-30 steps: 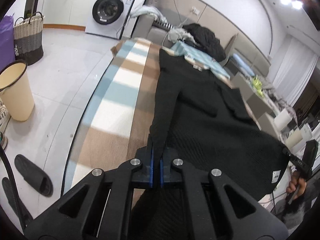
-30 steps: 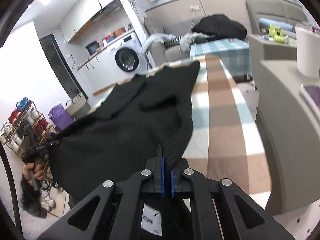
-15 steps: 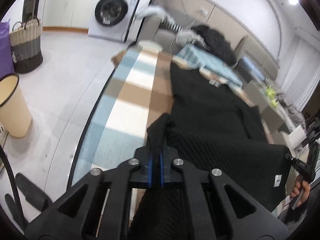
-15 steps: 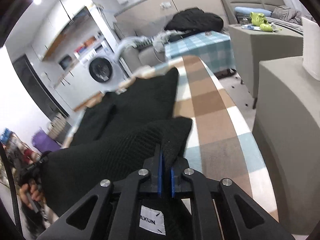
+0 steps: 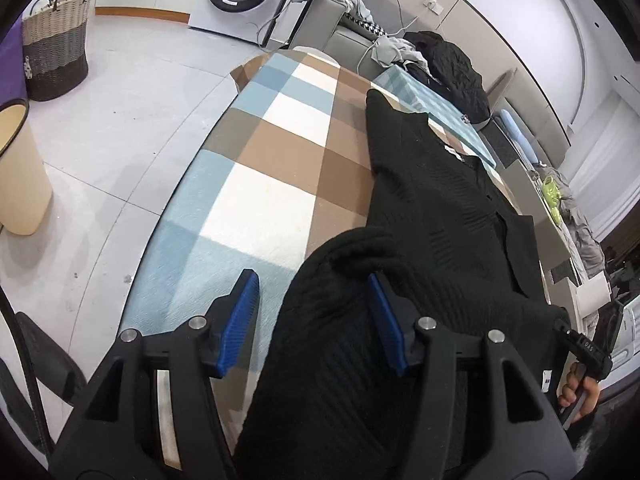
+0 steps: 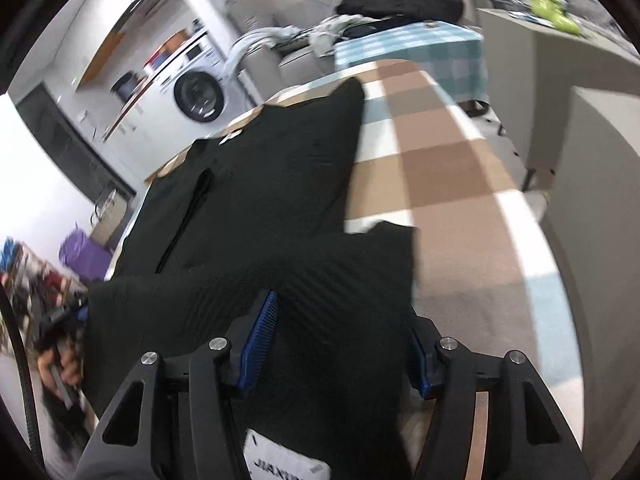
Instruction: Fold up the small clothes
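The black ribbed knit garment (image 5: 440, 216) lay along the brown, blue and white checked cloth-covered table (image 5: 256, 184), its near hem folded over; the left gripper (image 5: 312, 312) was opening, blue pads clear of the cloth between them; the right gripper (image 6: 340, 344) was likewise opening, gripping nothing.

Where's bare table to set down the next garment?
Free: the checked tablecloth between the table's floor-side edge and the black garment; also the strip between the garment and the grey cabinet. Crowded: the middle, all garment.
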`<state>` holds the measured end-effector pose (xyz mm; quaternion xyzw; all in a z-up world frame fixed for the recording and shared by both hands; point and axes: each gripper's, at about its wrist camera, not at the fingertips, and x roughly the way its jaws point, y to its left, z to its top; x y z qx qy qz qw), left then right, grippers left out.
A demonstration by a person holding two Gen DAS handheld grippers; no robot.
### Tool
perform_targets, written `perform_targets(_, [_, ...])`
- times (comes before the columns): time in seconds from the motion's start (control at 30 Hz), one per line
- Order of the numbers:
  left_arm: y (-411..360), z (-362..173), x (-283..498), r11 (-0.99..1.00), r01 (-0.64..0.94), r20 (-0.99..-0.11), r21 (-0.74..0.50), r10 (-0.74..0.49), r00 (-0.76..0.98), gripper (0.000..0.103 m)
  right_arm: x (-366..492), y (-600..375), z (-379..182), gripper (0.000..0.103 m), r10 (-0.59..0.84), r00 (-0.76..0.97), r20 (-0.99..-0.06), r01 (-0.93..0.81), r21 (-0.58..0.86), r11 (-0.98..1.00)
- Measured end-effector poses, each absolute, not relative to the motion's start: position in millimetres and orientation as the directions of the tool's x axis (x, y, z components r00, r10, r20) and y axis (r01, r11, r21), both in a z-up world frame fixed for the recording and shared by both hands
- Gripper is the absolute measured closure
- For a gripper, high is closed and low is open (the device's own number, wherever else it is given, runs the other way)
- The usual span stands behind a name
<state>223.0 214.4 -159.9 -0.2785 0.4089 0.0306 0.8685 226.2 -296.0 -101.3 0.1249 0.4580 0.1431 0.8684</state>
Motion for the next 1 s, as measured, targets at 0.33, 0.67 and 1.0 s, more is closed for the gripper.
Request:
perform_targets(0.33, [184.9, -163.9, 226.8, 0.890, -0.196, -0.732, -0.412, -0.194, 0.653, 0.101, 227.4, -273.7, -105.6, 0.083, 0.329, 0.533, -0.779, -0.183, 0.274, 0.944])
perform_targets(0.67, [170.0, -163.8, 169.0, 0.901, -0.164, -0.738, -0.401, -0.211, 0.641, 0.101, 186.3, -282.8, -104.4, 0.084, 0.328, 0.523, -0.787, -0.190, 0.267, 0.945])
perform_targets(1.0, [168.9, -156.6, 118.3, 0.907, -0.178, -0.734, -0.383, -0.182, 0.654, 0.101, 123.1, -290.6, -101.9, 0.084, 0.338, 0.514, -0.788, -0.203, 0.271, 0.941])
